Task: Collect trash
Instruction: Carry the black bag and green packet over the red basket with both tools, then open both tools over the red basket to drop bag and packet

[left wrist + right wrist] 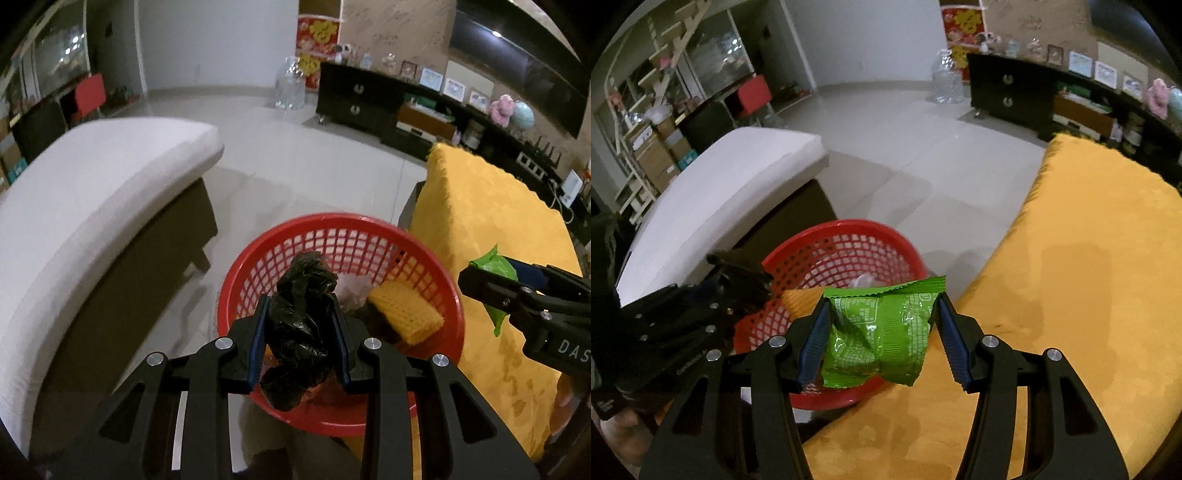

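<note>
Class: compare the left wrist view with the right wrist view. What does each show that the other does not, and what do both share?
Left wrist only: the left tongs gripping a crumpled black bag over the basket. Right wrist only: the printed face of the green wrapper clamped in the right tongs, plus wall shelves with boxes. Both: the red basket, yellow cloth and white cushion.

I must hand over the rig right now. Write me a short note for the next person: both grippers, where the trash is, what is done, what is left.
Left gripper: shut on a crumpled black plastic bag, held over the red basket.
Right gripper: shut on a green snack wrapper, at the basket's edge beside the yellow-covered table.
Done: both pieces are picked up. The basket already holds some trash, including a yellow piece.
Left: release the bag into the basket, bring the wrapper over the opening and release it too. No other loose trash shows in either view.
</note>
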The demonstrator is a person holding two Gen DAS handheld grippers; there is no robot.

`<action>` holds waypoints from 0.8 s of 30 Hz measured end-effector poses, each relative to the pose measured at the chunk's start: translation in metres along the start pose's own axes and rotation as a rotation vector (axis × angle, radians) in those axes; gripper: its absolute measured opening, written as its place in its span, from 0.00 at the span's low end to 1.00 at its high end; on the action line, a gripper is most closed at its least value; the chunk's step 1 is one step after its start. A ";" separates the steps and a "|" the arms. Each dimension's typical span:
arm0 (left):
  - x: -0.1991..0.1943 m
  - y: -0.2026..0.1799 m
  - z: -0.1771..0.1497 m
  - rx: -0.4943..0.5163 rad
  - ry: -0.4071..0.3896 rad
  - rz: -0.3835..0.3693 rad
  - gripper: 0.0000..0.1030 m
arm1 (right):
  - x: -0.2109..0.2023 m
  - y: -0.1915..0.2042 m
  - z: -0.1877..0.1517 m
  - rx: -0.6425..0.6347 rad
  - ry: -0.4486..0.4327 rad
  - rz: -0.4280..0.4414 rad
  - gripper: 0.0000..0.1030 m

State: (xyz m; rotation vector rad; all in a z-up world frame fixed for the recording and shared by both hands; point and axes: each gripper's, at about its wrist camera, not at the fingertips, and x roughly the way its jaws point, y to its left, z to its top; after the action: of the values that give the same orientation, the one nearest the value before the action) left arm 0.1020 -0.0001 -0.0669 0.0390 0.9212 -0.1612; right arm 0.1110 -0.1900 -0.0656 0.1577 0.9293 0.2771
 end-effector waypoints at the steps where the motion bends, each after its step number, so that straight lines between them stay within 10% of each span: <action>1: 0.001 0.001 -0.001 -0.003 0.003 0.001 0.28 | 0.002 -0.001 0.000 0.008 0.006 0.013 0.53; 11: 0.003 0.000 -0.004 0.001 0.018 -0.018 0.32 | 0.003 0.003 0.005 0.019 0.006 0.057 0.67; 19: -0.002 0.001 0.000 -0.023 -0.003 -0.027 0.70 | -0.013 -0.009 0.008 0.058 -0.038 0.042 0.68; 24: -0.013 0.000 0.006 -0.030 -0.046 -0.033 0.76 | -0.026 -0.019 0.007 0.082 -0.072 0.016 0.72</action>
State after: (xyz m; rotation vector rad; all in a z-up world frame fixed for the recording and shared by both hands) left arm 0.0990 0.0009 -0.0528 -0.0073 0.8784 -0.1778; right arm 0.1054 -0.2157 -0.0460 0.2496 0.8689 0.2466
